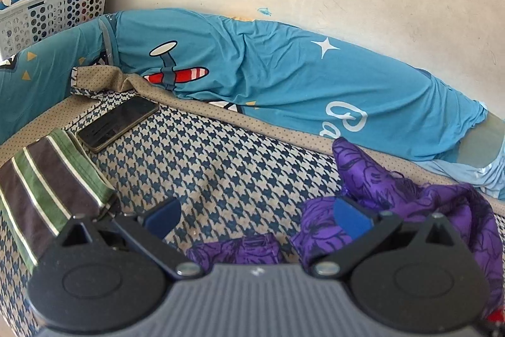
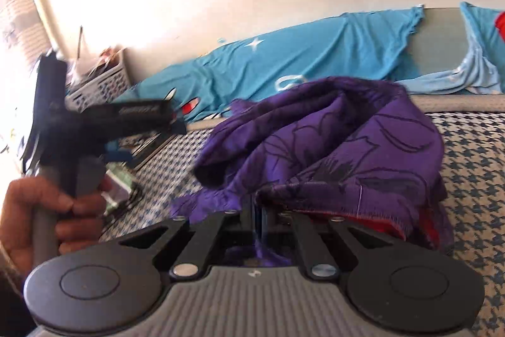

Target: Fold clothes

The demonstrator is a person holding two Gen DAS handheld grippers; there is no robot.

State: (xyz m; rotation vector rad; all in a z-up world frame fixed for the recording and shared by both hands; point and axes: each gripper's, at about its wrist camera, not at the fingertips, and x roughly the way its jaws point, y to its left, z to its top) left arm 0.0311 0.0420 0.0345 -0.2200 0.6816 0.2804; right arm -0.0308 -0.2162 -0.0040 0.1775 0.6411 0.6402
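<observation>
- On the houndstooth bed cover (image 1: 227, 166): purple garment (image 2: 331, 147), crumpled in a heap, lying at about 4 o'clock in the left wrist view and filling the centre of the right wrist view.
- Right gripper (image 2: 257, 218): jaws pinched narrow on an edge of the purple garment; cloth bunches over and under the fingers.
- Left gripper (image 1: 255, 217): jaws spread wide, nothing between them; its right finger lies close to the purple heap, contact not clear.
- Left hand (image 2: 41, 220): at 8 o'clock in the right wrist view, wrapped round the grey handle.
- Striped folded cloth (image 1: 50, 188): at 9 o'clock, apparently done; phone (image 1: 118, 123) just beyond it, at 10 o'clock.
- Handling note, as judgement: lift the pinched edge enough to let the heap fall open, then have the free left jaws take a second corner well apart from the first, so the cloth spreads flat before any fold. Keep it off the phone.
</observation>
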